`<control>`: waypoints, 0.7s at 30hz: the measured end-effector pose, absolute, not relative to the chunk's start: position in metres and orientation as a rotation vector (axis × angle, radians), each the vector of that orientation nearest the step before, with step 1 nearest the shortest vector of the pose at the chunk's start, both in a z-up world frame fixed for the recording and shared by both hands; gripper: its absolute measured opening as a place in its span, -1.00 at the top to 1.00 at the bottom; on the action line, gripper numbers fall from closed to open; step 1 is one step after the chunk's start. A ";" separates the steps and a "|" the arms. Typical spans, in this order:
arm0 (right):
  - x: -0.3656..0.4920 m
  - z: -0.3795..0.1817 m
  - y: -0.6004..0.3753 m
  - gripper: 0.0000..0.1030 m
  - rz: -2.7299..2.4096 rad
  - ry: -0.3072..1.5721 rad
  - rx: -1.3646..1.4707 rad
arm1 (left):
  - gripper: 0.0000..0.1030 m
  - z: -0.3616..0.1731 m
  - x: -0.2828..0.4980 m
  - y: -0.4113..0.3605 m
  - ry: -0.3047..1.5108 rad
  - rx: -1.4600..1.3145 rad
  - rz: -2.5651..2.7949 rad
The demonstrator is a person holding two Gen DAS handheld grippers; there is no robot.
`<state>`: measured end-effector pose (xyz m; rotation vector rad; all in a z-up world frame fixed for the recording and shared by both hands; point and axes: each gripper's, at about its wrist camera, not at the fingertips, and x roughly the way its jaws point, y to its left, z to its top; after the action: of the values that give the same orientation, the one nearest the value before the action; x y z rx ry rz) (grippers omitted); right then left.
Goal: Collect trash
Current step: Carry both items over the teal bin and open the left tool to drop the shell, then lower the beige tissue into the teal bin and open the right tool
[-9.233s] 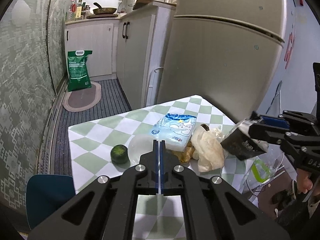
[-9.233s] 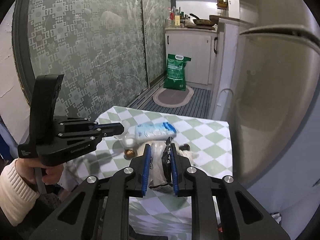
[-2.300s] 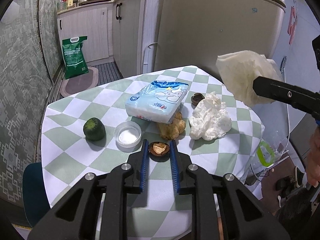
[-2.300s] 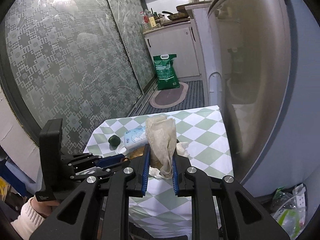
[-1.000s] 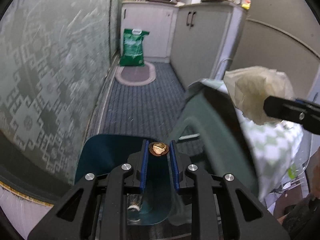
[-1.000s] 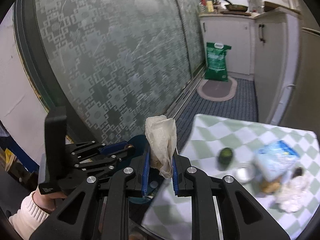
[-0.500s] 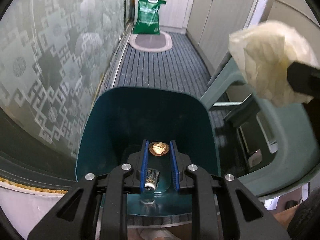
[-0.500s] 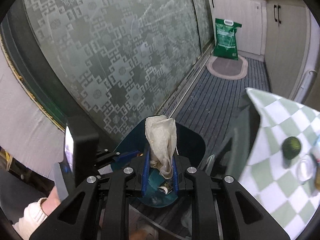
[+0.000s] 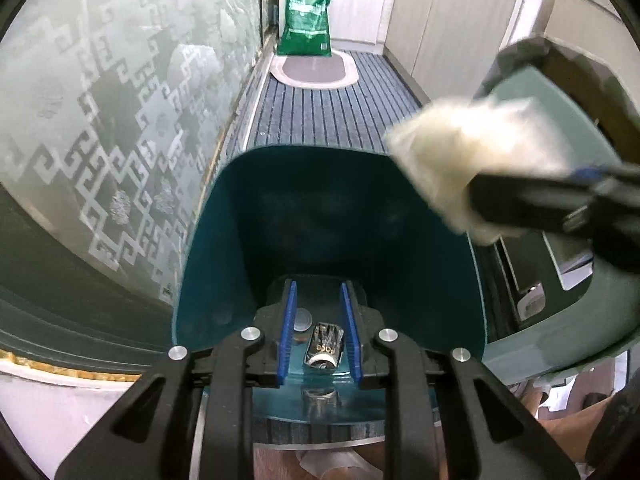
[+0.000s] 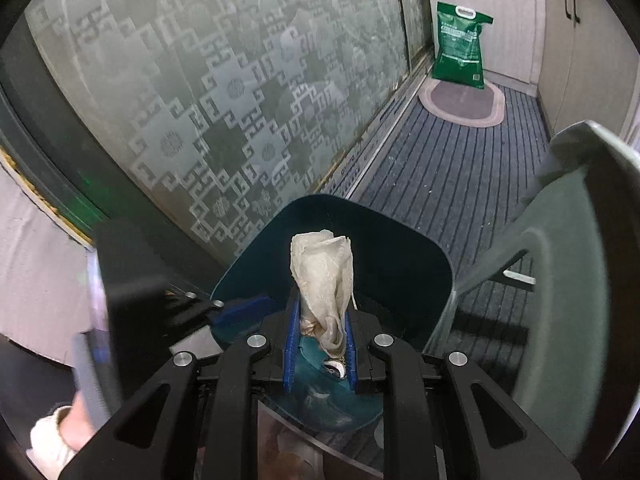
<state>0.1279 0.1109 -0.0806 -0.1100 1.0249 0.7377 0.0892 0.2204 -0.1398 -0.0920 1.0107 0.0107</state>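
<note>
A dark teal trash bin (image 9: 320, 208) stands on the floor below both grippers; it also shows in the right wrist view (image 10: 392, 256). My left gripper (image 9: 319, 304) is open and empty above the bin's mouth. A crushed can (image 9: 325, 346) and a small round cap (image 9: 303, 319) lie at the bin's bottom. My right gripper (image 10: 319, 320) is shut on a crumpled beige paper wad (image 10: 324, 276) and holds it over the bin. The wad also shows blurred at the right of the left wrist view (image 9: 460, 168).
A grey-green plastic chair (image 10: 568, 280) stands right of the bin. A patterned frosted glass door (image 10: 240, 80) runs along the left. A green sack (image 9: 308, 20) and an oval mat (image 9: 316, 68) lie at the far end of the striped floor.
The small brown scrap that my left gripper held is gone from between its fingers, which have opened. The right gripper with the paper wad has come lower over the bin.
</note>
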 end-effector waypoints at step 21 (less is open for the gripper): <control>0.125 -0.171 0.149 0.61 0.726 1.154 -0.257 | 0.86 -0.017 0.039 0.231 0.724 -0.103 -0.010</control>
<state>0.1250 0.1494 -0.1714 -0.2573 1.1543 0.7262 0.0391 0.2307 -0.0167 -0.1029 0.7236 -0.0104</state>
